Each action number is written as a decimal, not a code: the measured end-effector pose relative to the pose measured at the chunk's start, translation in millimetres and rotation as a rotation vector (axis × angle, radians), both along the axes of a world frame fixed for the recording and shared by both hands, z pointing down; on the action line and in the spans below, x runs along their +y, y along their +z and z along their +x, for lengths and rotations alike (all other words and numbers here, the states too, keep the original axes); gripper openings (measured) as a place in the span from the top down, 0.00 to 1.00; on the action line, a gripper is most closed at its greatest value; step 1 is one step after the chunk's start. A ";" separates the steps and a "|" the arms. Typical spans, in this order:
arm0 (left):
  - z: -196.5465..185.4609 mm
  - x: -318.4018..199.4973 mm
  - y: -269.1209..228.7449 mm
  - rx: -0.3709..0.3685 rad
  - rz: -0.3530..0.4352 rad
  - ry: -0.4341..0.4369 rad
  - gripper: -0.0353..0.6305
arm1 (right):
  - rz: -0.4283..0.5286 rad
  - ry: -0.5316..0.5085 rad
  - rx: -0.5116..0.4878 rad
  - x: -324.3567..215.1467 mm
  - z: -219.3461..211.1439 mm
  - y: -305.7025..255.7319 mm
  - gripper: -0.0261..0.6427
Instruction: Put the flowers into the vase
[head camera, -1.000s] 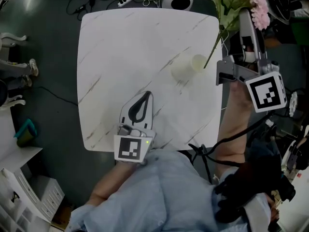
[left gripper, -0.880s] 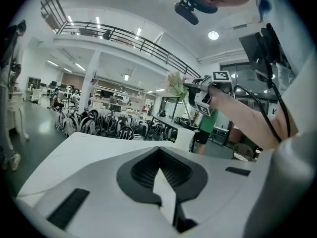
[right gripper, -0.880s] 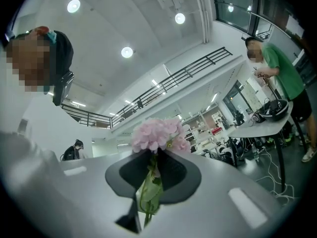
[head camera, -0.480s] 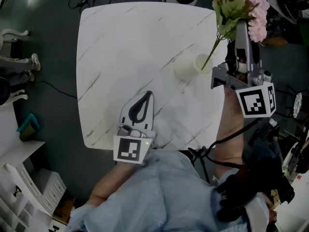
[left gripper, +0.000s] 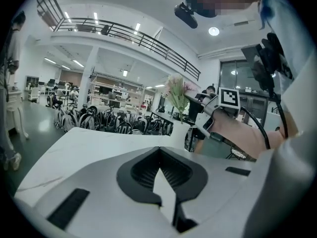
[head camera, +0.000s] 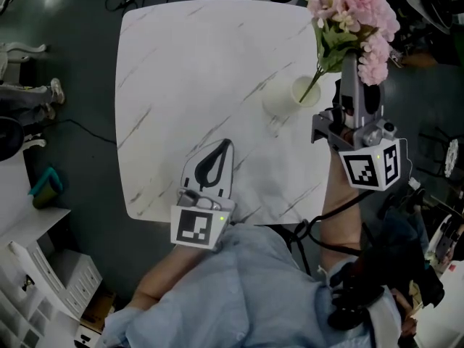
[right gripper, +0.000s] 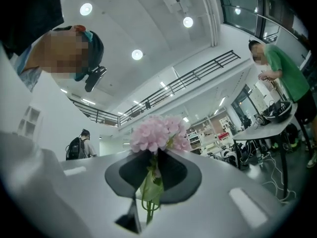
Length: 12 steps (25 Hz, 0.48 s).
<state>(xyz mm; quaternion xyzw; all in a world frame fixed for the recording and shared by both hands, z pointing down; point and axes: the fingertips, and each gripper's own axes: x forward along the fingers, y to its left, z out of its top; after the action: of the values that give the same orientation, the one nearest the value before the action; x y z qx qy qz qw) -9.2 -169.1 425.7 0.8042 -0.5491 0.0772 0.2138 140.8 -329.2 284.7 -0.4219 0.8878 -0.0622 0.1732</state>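
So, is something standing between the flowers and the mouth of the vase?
Nothing visible does. The flowers, held in the right hand-held gripper, have their stem end right at the mouth of the vase.

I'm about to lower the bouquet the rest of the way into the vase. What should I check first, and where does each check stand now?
1. Grip: right gripper clamped on the stem of the flowers: ok.
2. Vase upright on the table: ok.
3. Stem's lower end lined up with the vase mouth in the head view: ok.
4. Stem end inside the mouth: cannot tell.
5. Left gripper shut, empty, apart from the vase: ok.
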 end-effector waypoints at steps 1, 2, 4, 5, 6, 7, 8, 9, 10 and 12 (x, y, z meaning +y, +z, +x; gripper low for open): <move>-0.1 2.8 0.7 -0.001 0.000 0.003 0.94 | -0.001 -0.004 0.008 6.4 -1.8 5.4 0.89; 0.2 3.0 -0.5 -0.002 -0.002 0.006 0.94 | -0.004 -0.006 0.014 10.0 -2.7 8.6 0.89; 2.8 -1.4 -4.6 -0.007 -0.008 0.014 0.94 | -0.013 -0.006 0.025 11.1 -1.6 13.0 0.89; 4.8 -3.5 -6.2 -0.010 -0.010 0.018 0.94 | -0.019 -0.006 0.031 11.4 -0.6 15.8 0.89; 6.8 -4.4 -7.3 -0.012 -0.011 0.021 0.94 | -0.026 -0.005 0.037 12.8 0.3 19.1 0.89; 8.5 -4.5 -8.3 -0.013 -0.012 0.024 0.94 | -0.032 -0.002 0.044 15.1 0.9 22.5 0.89; 9.9 -5.0 -9.7 -0.013 -0.014 0.027 0.94 | -0.037 0.003 0.054 17.2 1.4 25.5 0.89; 11.0 -6.9 -12.0 -0.014 -0.015 0.030 0.94 | -0.040 0.008 0.065 17.9 1.5 27.6 0.88; 11.9 -10.2 -15.2 -0.016 -0.017 0.035 0.94 | -0.043 0.013 0.080 17.3 1.4 28.7 0.88; 12.6 -14.0 -20.1 -0.020 -0.018 0.044 0.94 | -0.047 0.021 0.119 18.3 -0.7 32.0 0.88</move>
<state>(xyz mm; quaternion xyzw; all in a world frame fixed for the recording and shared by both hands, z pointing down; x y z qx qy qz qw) 3.4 -183.1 405.6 0.8134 -0.5326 0.0950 0.2138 140.1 -310.8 316.7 -0.4383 0.8902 -0.0559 0.1111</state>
